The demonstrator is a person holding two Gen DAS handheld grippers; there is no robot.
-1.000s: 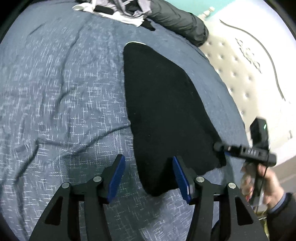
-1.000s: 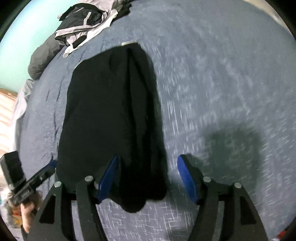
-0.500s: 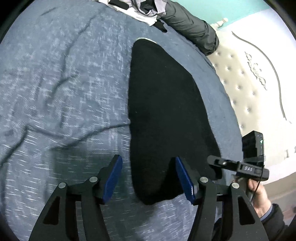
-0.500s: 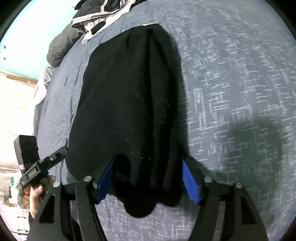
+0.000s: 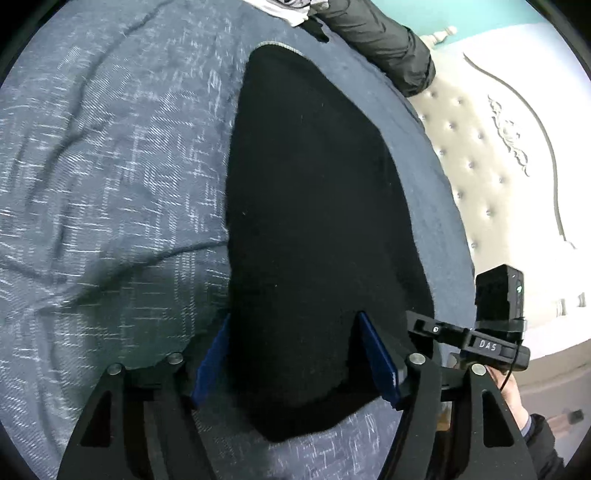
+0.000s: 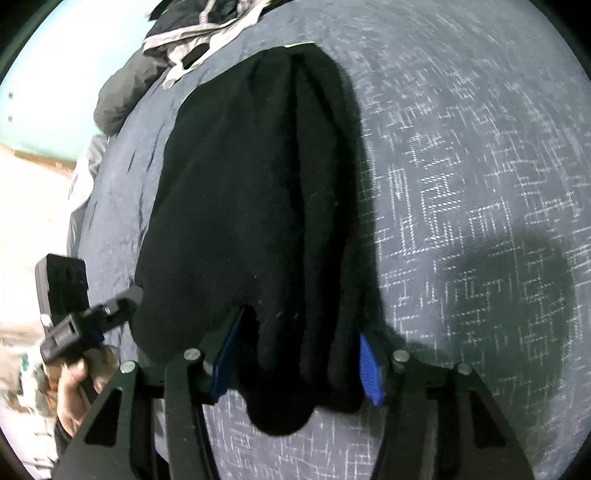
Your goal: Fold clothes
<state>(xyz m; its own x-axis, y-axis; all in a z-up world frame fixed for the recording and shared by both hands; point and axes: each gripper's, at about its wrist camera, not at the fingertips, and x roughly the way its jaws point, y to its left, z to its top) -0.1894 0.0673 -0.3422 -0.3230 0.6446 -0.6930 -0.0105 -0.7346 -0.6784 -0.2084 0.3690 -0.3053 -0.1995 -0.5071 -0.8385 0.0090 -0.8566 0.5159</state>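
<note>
A black garment [image 5: 314, 206] lies folded lengthwise on the blue-grey bedspread [image 5: 110, 166]. My left gripper [image 5: 295, 356] is low over its near end. Its jaws are opening, and the fabric spans the gap between the blue pads. The right gripper [image 6: 299, 363] straddles the other near corner of the black garment [image 6: 258, 184]. Those jaws are closing, and a thick bunched fold fills the space between them and touches both pads. Each gripper also shows in the other's view: the right gripper [image 5: 467, 341] at the right edge, the left gripper [image 6: 79, 328] at the left, each held by a hand.
A heap of dark and white clothes [image 6: 199, 33] and a dark padded jacket [image 5: 384, 40] lie at the far end of the bed. A cream tufted headboard [image 5: 491, 177] borders the bed on the right in the left wrist view. Bedspread [image 6: 480, 166] stretches right of the garment.
Both grippers came down closer to the garment's near end, which now fills the gaps between their pads. The left jaws widened and the right jaws narrowed.
</note>
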